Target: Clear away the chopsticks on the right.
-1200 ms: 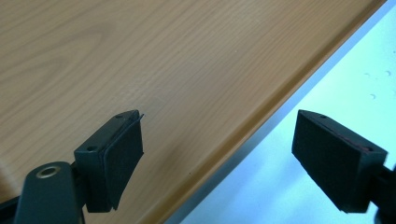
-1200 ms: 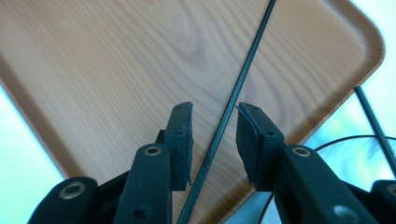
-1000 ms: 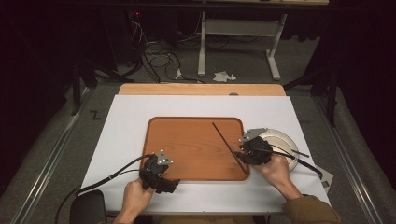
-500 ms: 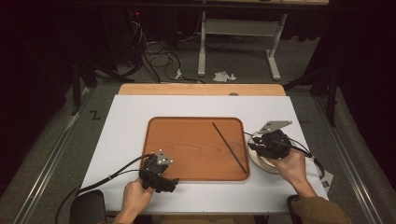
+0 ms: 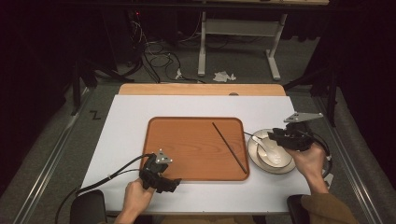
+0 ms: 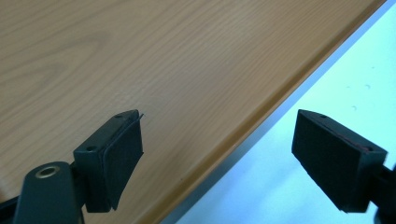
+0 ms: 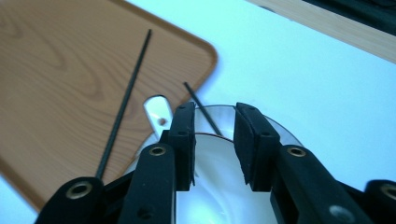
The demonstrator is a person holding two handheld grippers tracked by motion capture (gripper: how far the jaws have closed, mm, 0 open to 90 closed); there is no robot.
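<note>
Hovering over the round white bowl (image 5: 273,156) on its plate (image 5: 254,154), my right tongs (image 7: 214,140) have just been narrowing, nothing pinched. One thin black chopstick (image 5: 229,147) lies on the wood-grain tray (image 5: 187,140); my right view reveals another (image 7: 201,114) across the plate's rim. My left tongs (image 6: 215,154) gape, straddling the tray's edge on the white desk (image 5: 130,121).

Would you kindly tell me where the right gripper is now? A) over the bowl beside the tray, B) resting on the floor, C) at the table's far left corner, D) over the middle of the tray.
A: in the high view the right gripper hangs over the bowl just right of the tray, and its own view shows the bowl's rim between its jaws.
</note>
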